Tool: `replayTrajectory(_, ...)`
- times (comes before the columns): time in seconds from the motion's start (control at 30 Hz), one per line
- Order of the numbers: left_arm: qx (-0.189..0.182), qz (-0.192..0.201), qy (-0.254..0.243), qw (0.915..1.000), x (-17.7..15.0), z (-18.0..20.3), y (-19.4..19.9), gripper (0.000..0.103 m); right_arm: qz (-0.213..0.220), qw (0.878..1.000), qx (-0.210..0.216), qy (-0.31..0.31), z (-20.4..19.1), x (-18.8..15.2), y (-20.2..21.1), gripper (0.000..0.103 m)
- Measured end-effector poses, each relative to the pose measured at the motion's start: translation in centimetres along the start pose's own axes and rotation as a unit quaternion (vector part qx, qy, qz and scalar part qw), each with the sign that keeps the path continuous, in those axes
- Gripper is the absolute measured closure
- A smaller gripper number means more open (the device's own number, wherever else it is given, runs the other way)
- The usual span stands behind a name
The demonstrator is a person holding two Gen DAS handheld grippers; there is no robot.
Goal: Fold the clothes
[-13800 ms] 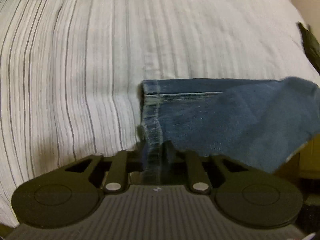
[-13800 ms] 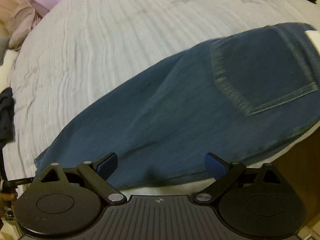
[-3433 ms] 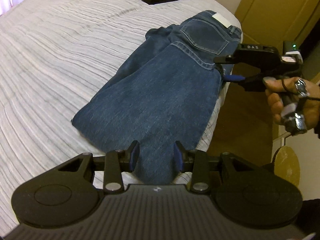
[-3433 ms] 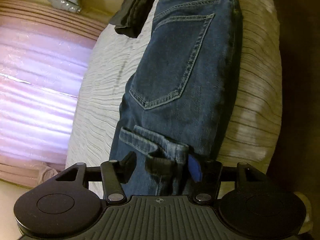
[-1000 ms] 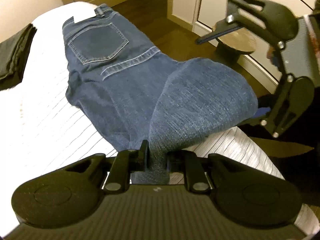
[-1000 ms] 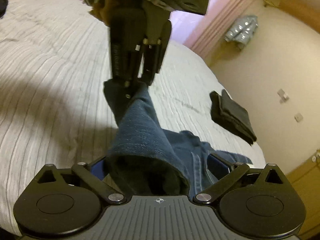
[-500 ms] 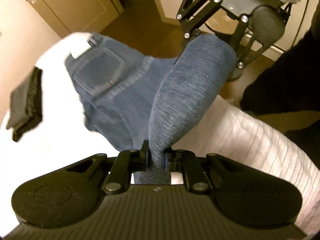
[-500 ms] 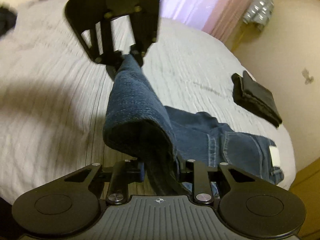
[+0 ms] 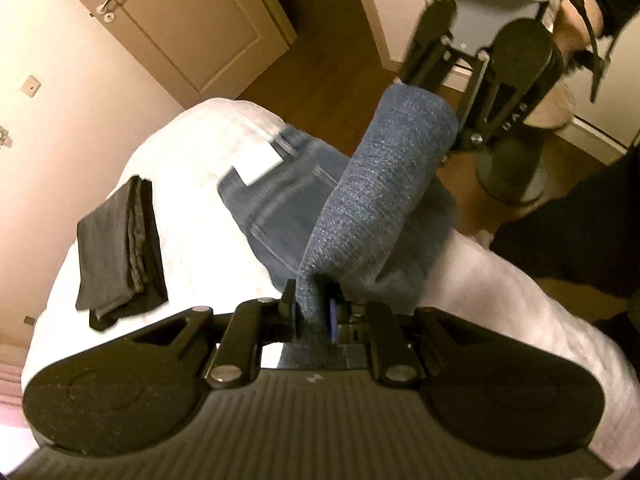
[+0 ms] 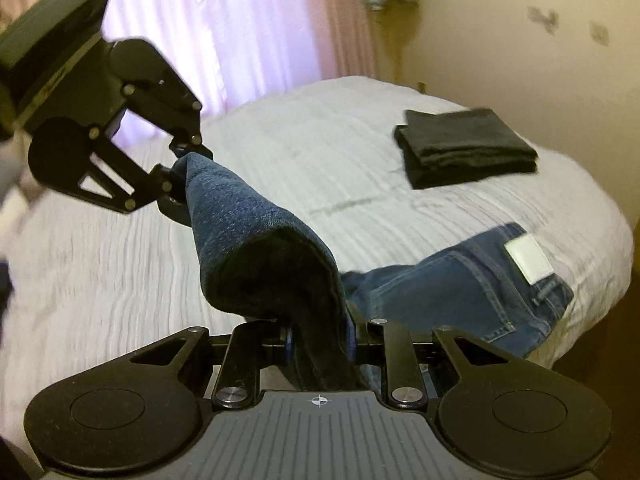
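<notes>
Both claws are clamped on the jeans (image 9: pixel 384 184): the left gripper (image 9: pixel 314 314) pinches one end of the lifted leg fold, the right gripper (image 10: pixel 319 344), its jaws just closed, bites the other. The waist rests on the white bed (image 10: pixel 320 152), near folded black clothes (image 10: pixel 464 148).

Bedspread (image 10: pixel 340 152) bare between jeans (image 10: pixel 460 292) and folded dark cloth (image 10: pixel 464 148); wall close behind.

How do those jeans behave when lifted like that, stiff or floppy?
Probably floppy: the jeans sag between the left gripper and right gripper. Likely fairly heavy: the waist end trails on the bed. The thick folds seemingly hold without slipping.
</notes>
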State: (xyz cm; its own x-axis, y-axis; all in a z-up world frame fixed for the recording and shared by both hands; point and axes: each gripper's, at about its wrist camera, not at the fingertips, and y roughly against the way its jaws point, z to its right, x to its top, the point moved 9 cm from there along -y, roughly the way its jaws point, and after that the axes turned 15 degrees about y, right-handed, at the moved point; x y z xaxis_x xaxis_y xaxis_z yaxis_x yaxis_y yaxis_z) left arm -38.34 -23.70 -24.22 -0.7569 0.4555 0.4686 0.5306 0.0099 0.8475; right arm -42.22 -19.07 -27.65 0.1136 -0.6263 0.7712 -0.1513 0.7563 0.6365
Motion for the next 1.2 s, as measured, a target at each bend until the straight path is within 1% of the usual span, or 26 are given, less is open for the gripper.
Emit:
replayTrajectory(0.1,-0.011,-0.012,0.002,0.9999,4.3,-2.9,-3.8,0.089,0.016,0.998,0.021,-0.063,5.1,0.1,-0.1,0.08)
replayTrajectory(0.2,-0.022,-0.027,0.011,0.9993,8.2,-5.8,-8.5,0.085,0.027,0.989,0.046,-0.136,10.6,-0.6,-0.8,0.08)
replayTrajectory(0.27,-0.027,-0.036,0.028,0.9986,10.5,-7.8,-11.9,0.076,0.024,0.982,0.054,-0.178,14.0,-1.7,-1.6,0.08)
replayTrajectory(0.33,-0.013,-0.033,0.076,0.9965,12.0,-10.4,-14.4,0.075,0.017,0.974,0.058,-0.219,17.3,-3.0,-2.4,0.08)
replayTrajectory(0.4,0.003,-0.03,0.125,0.9916,13.6,-13.0,-16.9,0.074,0.006,0.962,0.06,-0.265,20.3,-4.8,-3.7,0.08)
replayTrajectory(0.47,-0.002,-0.029,0.193,0.9807,13.6,-15.2,-18.2,0.071,-0.009,0.945,0.057,-0.323,23.3,-7.2,-5.2,0.08)
replayTrajectory(0.53,-0.012,-0.046,0.24,0.9696,12.0,-15.8,-19.8,0.071,-0.037,0.925,0.046,-0.375,25.6,-9.9,-6.6,0.08)
replayTrajectory(0.57,-0.018,-0.054,0.263,0.9632,11.1,-16.0,-20.6,0.071,-0.047,0.916,0.044,-0.395,26.5,-10.9,-7.1,0.08)
replayTrajectory(0.6,-0.023,-0.063,0.285,0.9562,10.3,-16.2,-21.3,0.071,-0.047,0.914,0.05,-0.401,26.6,-11.1,-7.1,0.078)
replayTrajectory(0.63,-0.029,-0.071,0.307,0.9486,9.5,-16.4,-22.1,0.071,-0.047,0.911,0.056,-0.406,26.7,-11.2,-7.0,0.071)
replayTrajectory(0.67,-0.034,-0.08,0.329,0.9403,8.6,-16.5,-22.9,0.071,-0.045,0.909,0.061,-0.41,26.7,-11.3,-6.9,0.067)
replayTrajectory(0.73,-0.042,-0.088,0.362,0.9269,7.3,-16.3,-24.4,0.071,-0.034,0.908,0.063,-0.413,26.5,-11.0,-6.3,0.052)
replayTrajectory(0.77,-0.046,-0.092,0.379,0.9198,6.6,-16.2,-25.1,0.071,-0.027,0.905,0.061,-0.421,26.5,-10.9,-6.2,0.049)
replayTrajectory(0.8,-0.055,-0.089,0.411,0.9057,6.0,-16.6,-25.8,0.071,-0.02,0.901,0.058,-0.43,26.5,-11.0,-6.0,0.049)
replayTrajectory(0.83,-0.064,-0.085,0.444,0.8896,5.5,-17.1,-26.5,0.071,-0.013,0.895,0.055,-0.443,26.6,-11.1,-5.9,0.049)
replayTrajectory(0.9,-0.101,-0.069,0.516,0.848,5.3,-17.9,-28.0,0.073,0.001,0.88,0.052,-0.473,26.9,-11.6,-5.6,0.049)
replayTrajectory(0.93,-0.11,-0.065,0.535,0.8348,5.5,-18.1,-28.6,0.08,0.006,0.873,0.05,-0.485,27.2,-11.9,-5.4,0.054)
replayTrajectory(0.97,-0.119,-0.061,0.553,0.8221,5.7,-18.3,-29.2,0.094,0.003,0.868,0.044,-0.494,27.5,-12.2,-5.3,0.067)
replayTrajectory(1.0,-0.121,-0.06,0.555,0.8207,6.1,-18.4,-29.4,0.098,-0.001,0.865,0.039,-0.501,27.7,-12.4,-5.1,0.075)
replayTrajectory(1.03,-0.12,-0.054,0.547,0.8267,6.7,-18.4,-29.2,0.102,-0.004,0.864,0.039,-0.501,27.7,-12.3,-4.8,0.079)
replayTrajectory(1.07,-0.118,-0.048,0.538,0.8331,7.3,-18.5,-28.9,0.103,-0.006,0.865,0.038,-0.5,27.8,-12.1,-4.4,0.082)
replayTrajectory(1.13,-0.118,-0.03,0.527,0.8412,8.3,-19.0,-28.4,0.103,0.004,0.867,0.034,-0.497,28.0,-11.4,-3.2,0.084)
replayTrajectory(1.17,-0.119,-0.025,0.525,0.8425,8.6,-19.3,-28.6,0.103,0.01,0.866,0.031,-0.499,28.2,-11.3,-2.8,0.085)
replayTrajectory(1.2,-0.119,-0.025,0.523,0.8438,8.9,-19.4,-29.1,0.103,0.014,0.862,0.027,-0.505,28.5,-11.4,-3.0,0.085)
